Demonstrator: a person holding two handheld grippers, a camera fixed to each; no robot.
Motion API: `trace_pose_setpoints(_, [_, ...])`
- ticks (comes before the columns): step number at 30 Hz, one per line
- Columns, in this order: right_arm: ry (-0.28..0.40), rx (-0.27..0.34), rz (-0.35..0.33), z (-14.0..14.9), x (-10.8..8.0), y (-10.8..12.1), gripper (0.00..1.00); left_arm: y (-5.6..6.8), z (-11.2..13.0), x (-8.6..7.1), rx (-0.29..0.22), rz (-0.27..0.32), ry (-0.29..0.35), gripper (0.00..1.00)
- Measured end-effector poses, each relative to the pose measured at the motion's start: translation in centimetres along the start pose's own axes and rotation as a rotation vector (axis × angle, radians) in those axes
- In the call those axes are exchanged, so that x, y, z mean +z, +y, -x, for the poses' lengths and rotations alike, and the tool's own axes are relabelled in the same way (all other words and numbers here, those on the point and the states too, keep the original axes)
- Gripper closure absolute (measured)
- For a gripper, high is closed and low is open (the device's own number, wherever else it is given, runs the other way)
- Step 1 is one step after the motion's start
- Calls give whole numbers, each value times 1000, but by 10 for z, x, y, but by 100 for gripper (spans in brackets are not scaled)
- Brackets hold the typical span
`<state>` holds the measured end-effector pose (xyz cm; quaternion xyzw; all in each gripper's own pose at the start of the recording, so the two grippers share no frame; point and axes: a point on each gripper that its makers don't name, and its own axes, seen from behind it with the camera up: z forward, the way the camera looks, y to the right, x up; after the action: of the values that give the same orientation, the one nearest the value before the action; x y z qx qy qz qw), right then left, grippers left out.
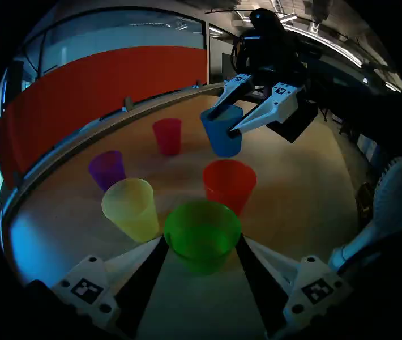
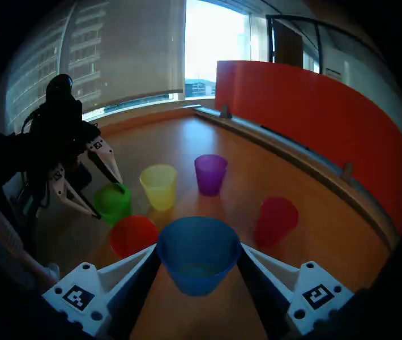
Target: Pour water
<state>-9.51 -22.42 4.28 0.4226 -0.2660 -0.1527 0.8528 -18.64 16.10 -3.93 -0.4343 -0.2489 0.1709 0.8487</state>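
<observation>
The green cup [image 1: 202, 229] is gripped by the left claw [image 1: 202, 242], and the blue cup [image 2: 198, 255] by the right claw [image 2: 198, 248], both near the middle of the bench [image 1: 291, 192]. The pour is not yet begun. Next, one cup must be lifted and tipped over the other.

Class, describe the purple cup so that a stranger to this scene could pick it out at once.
Find the red wall panel along the edge of the wooden table. Among the cups clustered near it, the purple cup stands between the yellow cup and the pink cup. It is the only purple one, standing free.
</observation>
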Motion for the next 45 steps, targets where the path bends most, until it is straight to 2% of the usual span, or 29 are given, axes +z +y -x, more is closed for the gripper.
trace_pose_setpoints(26, [-72, -19, 16, 46, 19, -5, 8, -2, 10, -1, 2, -12, 5, 12])
trace_pose_setpoints(43, [-69, -10, 17, 56, 18, -8, 7, 1, 18, 0, 5, -10, -23, 12])
trace_pose_setpoints(45, [-70, -8, 17, 57, 18, -8, 7, 1, 19, 0, 6, -11, -25, 8])
